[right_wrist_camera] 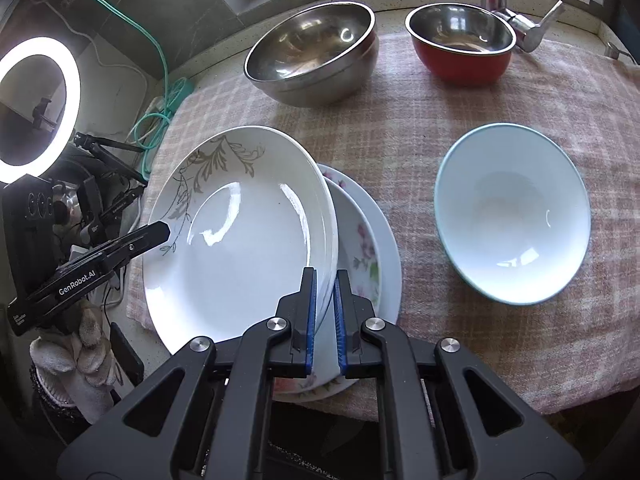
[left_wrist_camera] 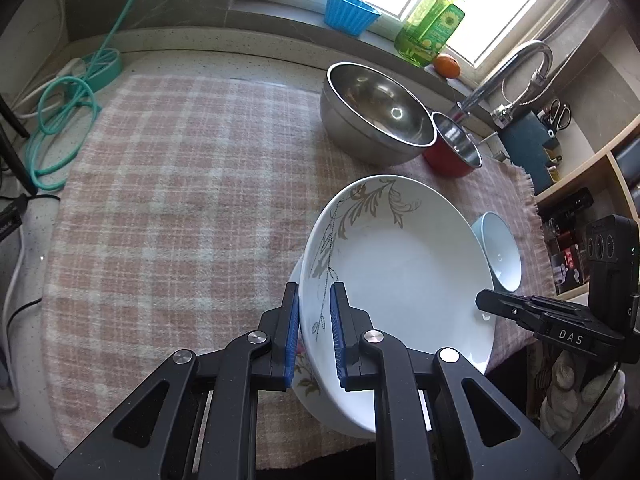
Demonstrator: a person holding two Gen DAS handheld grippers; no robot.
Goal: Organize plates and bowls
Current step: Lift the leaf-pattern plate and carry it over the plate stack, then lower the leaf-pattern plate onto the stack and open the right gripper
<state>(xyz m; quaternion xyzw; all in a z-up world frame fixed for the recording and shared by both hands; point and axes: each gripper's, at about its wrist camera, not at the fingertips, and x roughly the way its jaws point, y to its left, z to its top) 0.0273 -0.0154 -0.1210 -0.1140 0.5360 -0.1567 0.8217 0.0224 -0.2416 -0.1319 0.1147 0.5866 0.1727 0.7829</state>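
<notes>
A white plate with a gold leaf pattern hangs tilted between both grippers. My left gripper is shut on its patterned rim, and shows in the right wrist view as a black finger. On the opposite rim my right gripper is shut, with its tip in the left wrist view. Just under the held plate a floral plate lies on a larger white plate. Whether the held plate touches them I cannot tell. A white bowl with a pale blue rim sits to the right.
A pink checked cloth covers the counter. A large steel bowl and a red bowl with a steel inside stand at the back near the faucet. A teal hose lies at the left, a ring light beyond.
</notes>
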